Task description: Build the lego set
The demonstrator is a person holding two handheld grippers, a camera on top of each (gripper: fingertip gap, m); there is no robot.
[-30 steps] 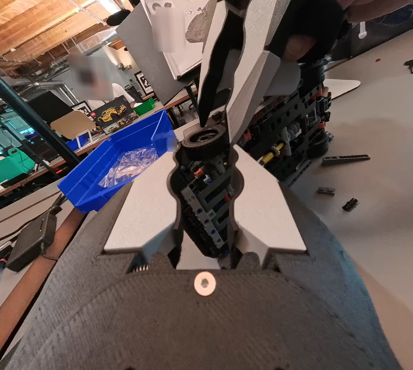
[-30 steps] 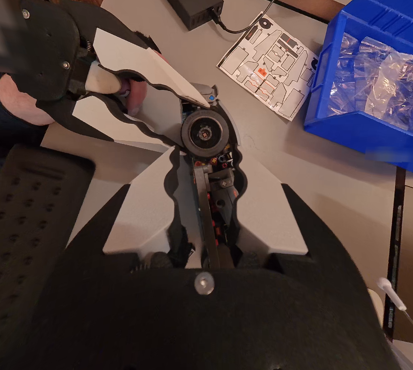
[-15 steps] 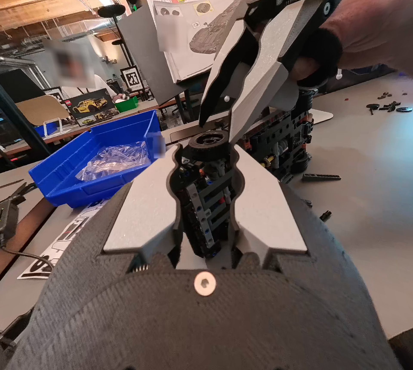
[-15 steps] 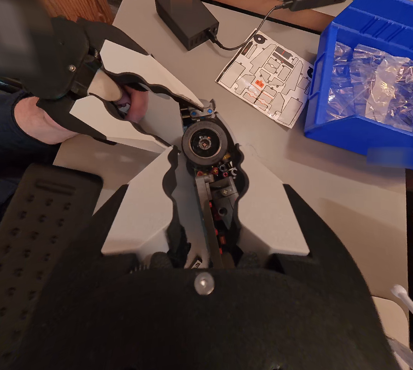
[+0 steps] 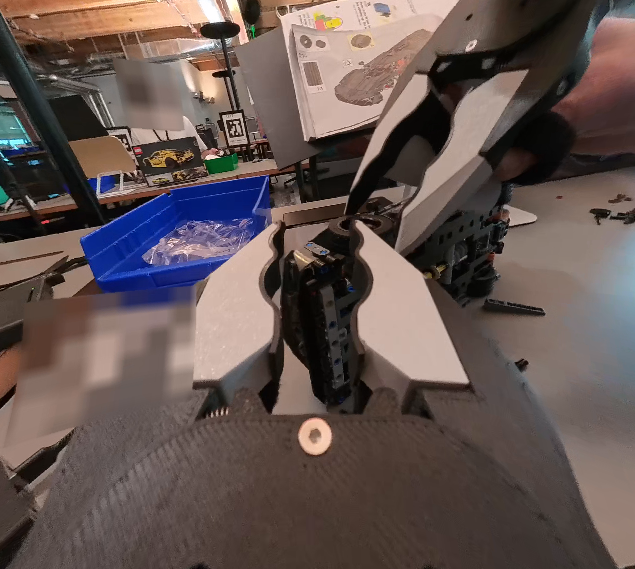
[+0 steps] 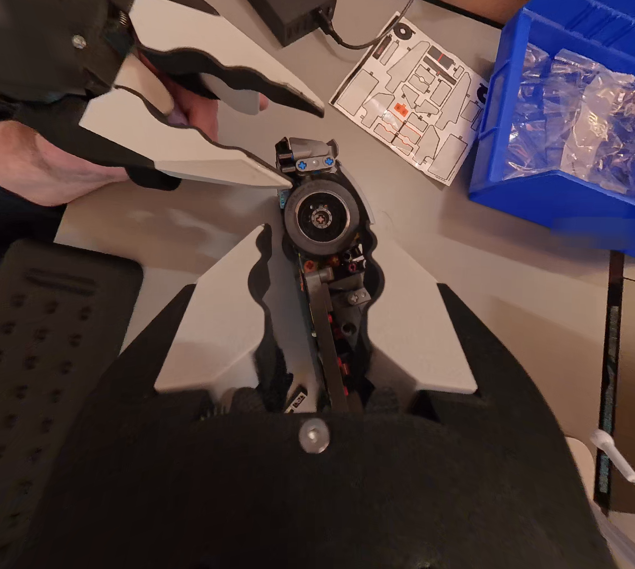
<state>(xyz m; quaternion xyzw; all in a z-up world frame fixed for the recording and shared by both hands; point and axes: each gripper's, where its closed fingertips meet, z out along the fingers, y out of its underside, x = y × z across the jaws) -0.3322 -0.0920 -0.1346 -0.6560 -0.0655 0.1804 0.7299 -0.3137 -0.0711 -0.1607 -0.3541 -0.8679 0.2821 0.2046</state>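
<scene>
The blue bin (image 6: 536, 174) is cut off by the right wrist view's edge.

Lego chassis (image 6: 326, 322) mostly black and dark grey, blue pins, red and orange bits; wheel (image 6: 321, 217) black tyre, dark hub. Bin (image 6: 563, 153) bright blue, clear plastic bags (image 6: 567, 112) inside. Sticker sheet (image 6: 412, 98) white, black outlines, orange patches. Bench (image 6: 429, 243) plain grey. Gripper fingers (image 5: 237, 305) light grey, black edges.

left wrist view low, level, right wrist view overhead, sharing wheel (image 6: 321, 218)
</scene>
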